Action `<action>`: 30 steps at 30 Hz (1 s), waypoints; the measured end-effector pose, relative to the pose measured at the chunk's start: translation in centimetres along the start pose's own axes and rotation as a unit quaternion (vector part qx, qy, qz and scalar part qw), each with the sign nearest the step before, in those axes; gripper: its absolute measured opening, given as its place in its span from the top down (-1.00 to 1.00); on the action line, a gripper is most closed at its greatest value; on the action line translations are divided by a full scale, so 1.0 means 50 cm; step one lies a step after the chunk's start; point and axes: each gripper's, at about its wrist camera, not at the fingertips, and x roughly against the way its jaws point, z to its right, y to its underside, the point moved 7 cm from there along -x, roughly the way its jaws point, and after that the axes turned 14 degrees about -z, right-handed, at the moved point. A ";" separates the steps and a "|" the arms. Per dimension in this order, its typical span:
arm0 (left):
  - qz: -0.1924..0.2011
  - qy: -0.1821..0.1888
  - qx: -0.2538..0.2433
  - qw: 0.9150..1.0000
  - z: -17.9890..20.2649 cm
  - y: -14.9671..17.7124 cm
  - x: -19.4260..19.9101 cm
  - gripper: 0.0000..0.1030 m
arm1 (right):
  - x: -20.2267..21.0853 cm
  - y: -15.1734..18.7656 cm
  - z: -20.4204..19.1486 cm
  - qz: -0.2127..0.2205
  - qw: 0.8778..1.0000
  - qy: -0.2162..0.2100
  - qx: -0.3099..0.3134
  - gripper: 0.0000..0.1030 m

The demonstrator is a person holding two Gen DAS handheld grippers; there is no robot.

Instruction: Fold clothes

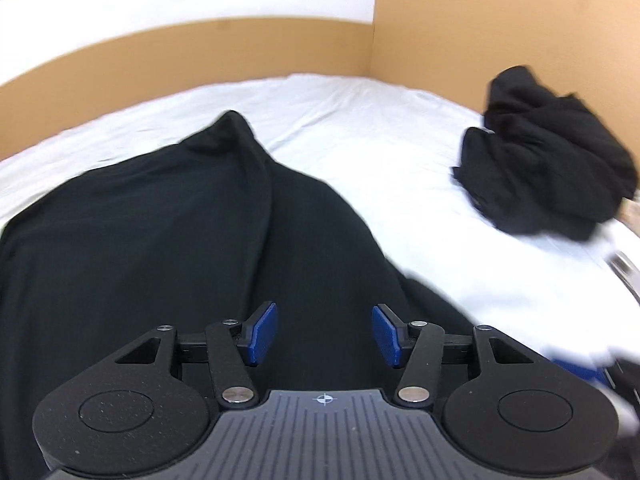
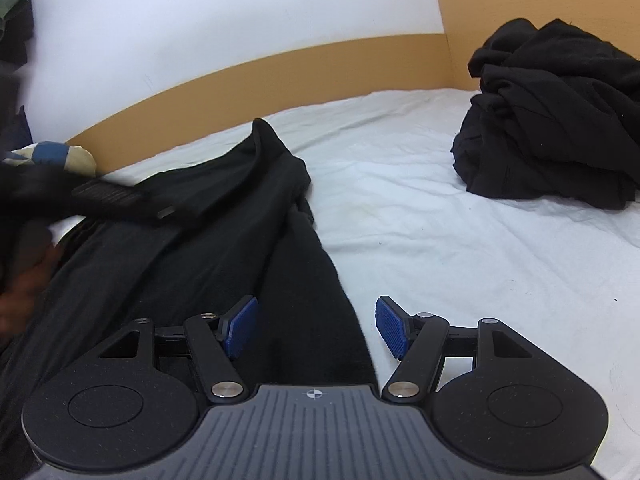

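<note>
1. A black garment (image 1: pixel 160 240) lies spread on the white sheet (image 1: pixel 360 140) of the bed, in front of both grippers. One pointed corner of it stands up toward the brown board (image 1: pixel 200 40) behind the bed.
2. A second pile of black clothes (image 2: pixel 552 120) sits crumpled in the far right corner, well apart from the first piece.
3. The left gripper (image 1: pixel 324 334) hangs over the dark cloth. Its jaws are about half open and hold nothing; no cloth is between the blue pads.
4. The right gripper (image 2: pixel 316 328) is above the right edge of the garment, where black cloth meets the sheet. Its jaws are also apart and empty.
5. I judge the cloth to be light, soft and limp. It will sag and wrinkle when lifted, and it will not keep any shape.
6. The best places to take hold seem to be the edges or corners, one for each gripper, so the fabric stays stretched between them. A thin single layer may slip, so the pads should pinch a small fold of it.
</note>
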 end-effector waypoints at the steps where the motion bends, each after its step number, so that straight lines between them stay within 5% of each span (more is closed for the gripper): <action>1: 0.000 -0.012 -0.001 1.000 -0.001 -0.035 -0.032 -0.05 | -0.001 -0.002 0.003 0.000 1.000 -0.010 -0.007 -0.32; 10: 0.017 -0.102 0.080 0.991 -0.128 -0.244 -0.210 -0.05 | -0.025 -0.006 -0.005 -0.011 0.999 -0.029 0.020 -0.31; 18: 0.064 -0.229 0.093 0.967 -0.245 -0.357 -0.242 -0.14 | -0.039 -0.002 0.018 -0.027 0.999 -0.047 0.005 -0.31; 30: 0.047 -0.251 0.099 0.962 -0.296 -0.395 -0.364 -0.32 | -0.052 -0.013 0.012 -0.031 0.998 -0.045 0.022 -0.36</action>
